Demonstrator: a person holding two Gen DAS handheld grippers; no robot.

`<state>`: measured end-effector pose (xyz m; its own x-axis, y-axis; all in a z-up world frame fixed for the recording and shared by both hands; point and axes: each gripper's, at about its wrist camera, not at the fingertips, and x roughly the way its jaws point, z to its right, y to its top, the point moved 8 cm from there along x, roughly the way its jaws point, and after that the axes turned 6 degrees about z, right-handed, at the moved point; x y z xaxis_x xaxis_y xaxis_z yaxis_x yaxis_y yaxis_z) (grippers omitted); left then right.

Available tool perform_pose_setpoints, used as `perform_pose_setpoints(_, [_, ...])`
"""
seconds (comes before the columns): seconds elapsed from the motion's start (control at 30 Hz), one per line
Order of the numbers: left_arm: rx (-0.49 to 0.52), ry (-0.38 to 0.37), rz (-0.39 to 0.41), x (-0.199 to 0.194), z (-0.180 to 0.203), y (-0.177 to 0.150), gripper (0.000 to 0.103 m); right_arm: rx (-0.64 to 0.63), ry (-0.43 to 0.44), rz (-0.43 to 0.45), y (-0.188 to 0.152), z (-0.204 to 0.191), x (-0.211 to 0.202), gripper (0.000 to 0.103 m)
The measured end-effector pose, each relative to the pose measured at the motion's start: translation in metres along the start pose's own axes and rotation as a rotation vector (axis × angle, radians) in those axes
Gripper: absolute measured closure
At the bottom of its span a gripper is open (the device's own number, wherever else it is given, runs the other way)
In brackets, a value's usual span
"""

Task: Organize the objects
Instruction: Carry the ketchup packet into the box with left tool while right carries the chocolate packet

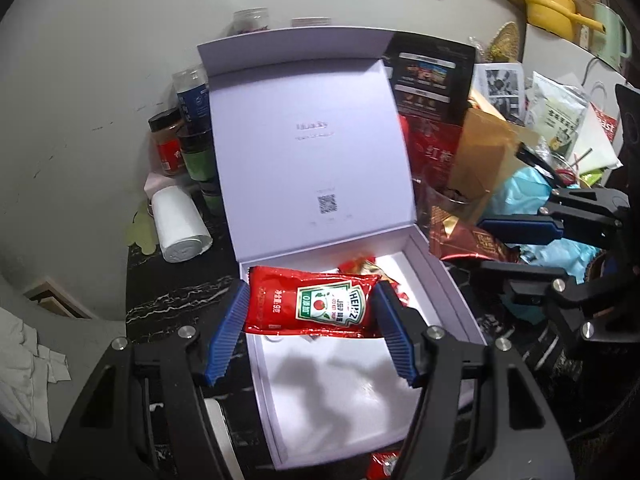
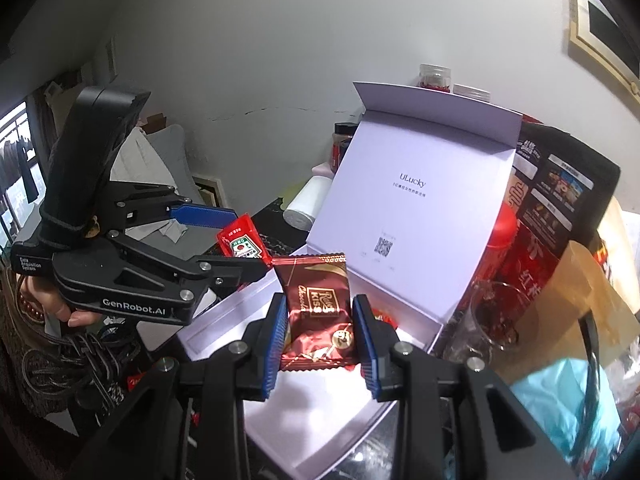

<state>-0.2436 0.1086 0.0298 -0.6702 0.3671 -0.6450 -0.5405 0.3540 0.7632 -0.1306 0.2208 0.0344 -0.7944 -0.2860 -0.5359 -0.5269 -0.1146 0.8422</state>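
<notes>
- My left gripper (image 1: 310, 312) is clamped on the ketchup sachet (image 1: 310, 306); the fingers (image 1: 226, 328) press its two short ends, so its long axis goes across, from finger to finger.
- My right gripper (image 2: 320, 336) is clamped on the chocolate wrapper (image 2: 316, 308); the pads squeeze its lower part and the long axis stands up, top edge free above the fingers.
- Both things hang in the air above the white box (image 1: 448, 292), which is open, w/ the lid (image 1: 304, 136) standing upright at the far side.
- Key relation: the box floor lies directly below and a bit ahead of both grippers. In the left wrist view the sachet is over the far-left part, near the hinge; in the right wrist view the wrapper is over the near-middle. Neither hand is clearly nearer, I judge both about equal.
- Already inside the box: some small red sweets (image 1: 360, 266) at the far end; the rest of the floor is bare, so enough room to lay both flat.
- Edges to mind: the box walls are low, but the upright lid blocks going further fwd. The glass cup (image 2: 492, 320) and red packets (image 1: 436, 152) stand just beside the right wall, so approx. no side room there.
- The two grippers are near each other; I would lower one at a time.
- The dark worktop (image 1: 172, 300) on the left has the paper roll (image 1: 180, 224) and jars (image 1: 168, 144), apart from the box.
</notes>
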Motion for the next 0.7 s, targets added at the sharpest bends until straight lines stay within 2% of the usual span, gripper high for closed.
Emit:
perform_pose_setpoints(0.17, [-0.031, -0.015, -0.035, 0.025, -0.005, -0.01, 0.04, 0.025, 0.003, -0.024, -0.004, 0.008, 0.025, 0.07])
perform_pose_setpoints(0.4, [-0.057, -0.035, -0.085, 0.055, 0.003, -0.033, 0.04, 0.042, 0.007, -0.088, -0.029, 0.014, 0.059, 0.07])
perform_pose_setpoints(0.5, [-0.073, -0.017, -0.095, 0.064, 0.004, -0.04, 0.04, 0.05, 0.037, -0.101, -0.041, 0.014, 0.07, 0.07])
perform_pose_setpoints(0.57, [-0.096, -0.009, -0.091, 0.069, 0.004, -0.042, 0.04, 0.035, 0.052, -0.147, -0.051, 0.014, 0.08, 0.07])
perform_pose_setpoints(0.7, [-0.155, -0.002, -0.102, 0.079, 0.003, -0.043, 0.04, 0.035, 0.06, -0.154, -0.055, 0.02, 0.083, 0.07])
